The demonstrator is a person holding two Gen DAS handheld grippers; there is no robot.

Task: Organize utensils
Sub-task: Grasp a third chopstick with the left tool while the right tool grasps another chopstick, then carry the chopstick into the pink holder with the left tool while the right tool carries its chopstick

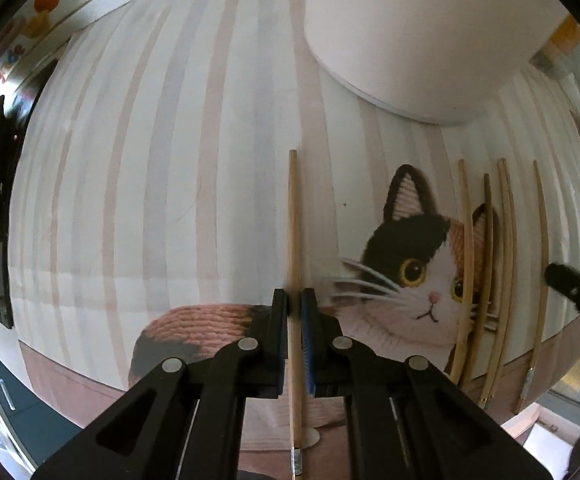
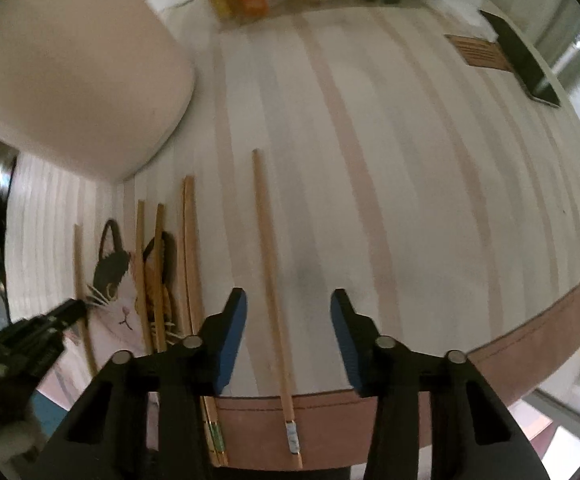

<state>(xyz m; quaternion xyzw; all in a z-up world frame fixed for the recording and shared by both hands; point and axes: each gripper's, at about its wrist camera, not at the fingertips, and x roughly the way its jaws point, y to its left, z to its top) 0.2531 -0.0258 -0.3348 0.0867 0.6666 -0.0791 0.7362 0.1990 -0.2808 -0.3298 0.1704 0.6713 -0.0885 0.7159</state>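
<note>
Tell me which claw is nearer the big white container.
Left. The left claw, clamping a chopstick, sits just before the white container; the right claw sits farther off, beside it.

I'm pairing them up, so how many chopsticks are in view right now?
6. One held chopstick is clamped in the left gripper. Two single chopsticks and a touching pair lie by the cat picture. One lone chopstick lies between the open right gripper fingers. More may be hidden.
</note>
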